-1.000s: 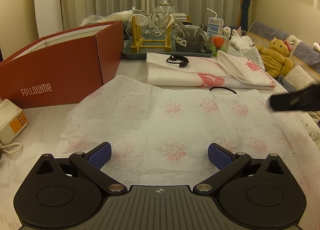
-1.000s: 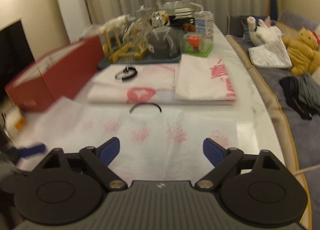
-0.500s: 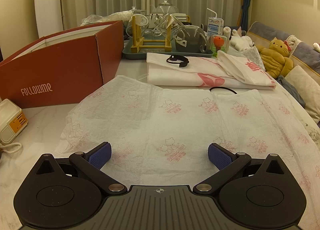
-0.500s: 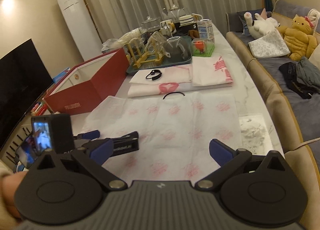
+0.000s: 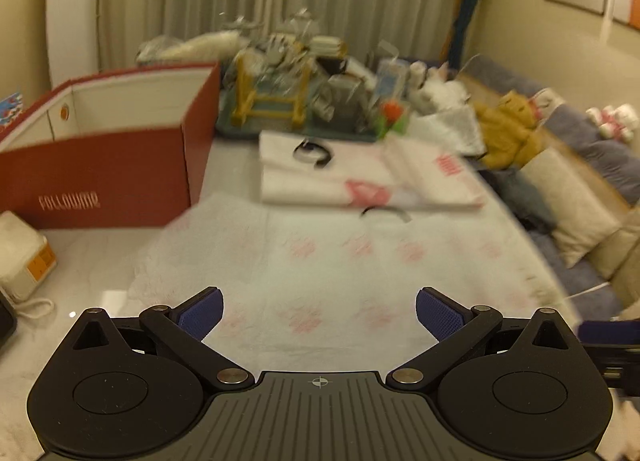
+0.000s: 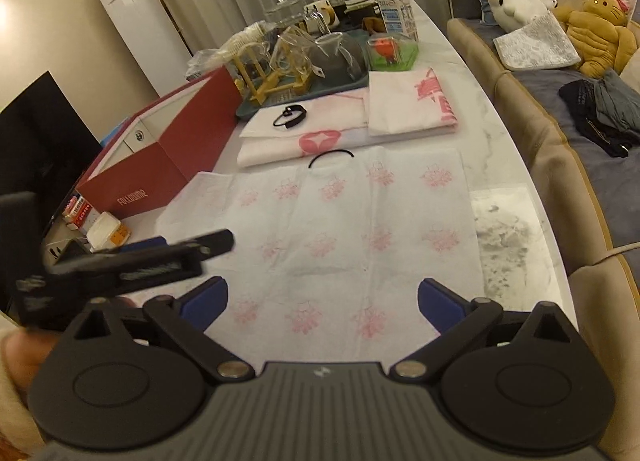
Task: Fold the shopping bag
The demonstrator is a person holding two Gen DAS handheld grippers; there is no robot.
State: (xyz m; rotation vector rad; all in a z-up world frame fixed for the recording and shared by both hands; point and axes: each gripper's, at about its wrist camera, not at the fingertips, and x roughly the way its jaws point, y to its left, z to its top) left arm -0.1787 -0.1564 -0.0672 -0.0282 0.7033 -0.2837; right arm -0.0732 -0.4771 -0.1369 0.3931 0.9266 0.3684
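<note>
Nearest, both grippers hang above the bench with their jaws spread wide and nothing between them. Seen from the right wrist, the right gripper (image 6: 322,303) is over the near edge of the shopping bag (image 6: 340,229), while the left gripper (image 6: 176,251) juts in from the left, blurred, above the bag's left side. From the left wrist the left gripper (image 5: 319,315) shows its blue pads parted over the same bag (image 5: 340,261), though this view is smeared by motion.

The shopping bag lies opened out flat on the white marbled bench (image 6: 508,165), white with a pink printed pattern, its black handle loop (image 6: 332,157) at the far edge. Beyond it, just past the handle, lie folded white bags with pink markings (image 6: 348,125), and a small black band (image 6: 290,117) rests on top of them. To the left stands an open red box (image 6: 160,165) lettered FOLLOWME. Farther back a tray of glassware (image 6: 304,65) and a milk carton (image 6: 396,17) sit near the curtains. A sofa with plush toys (image 6: 592,25) runs along the right side of the bench.
</note>
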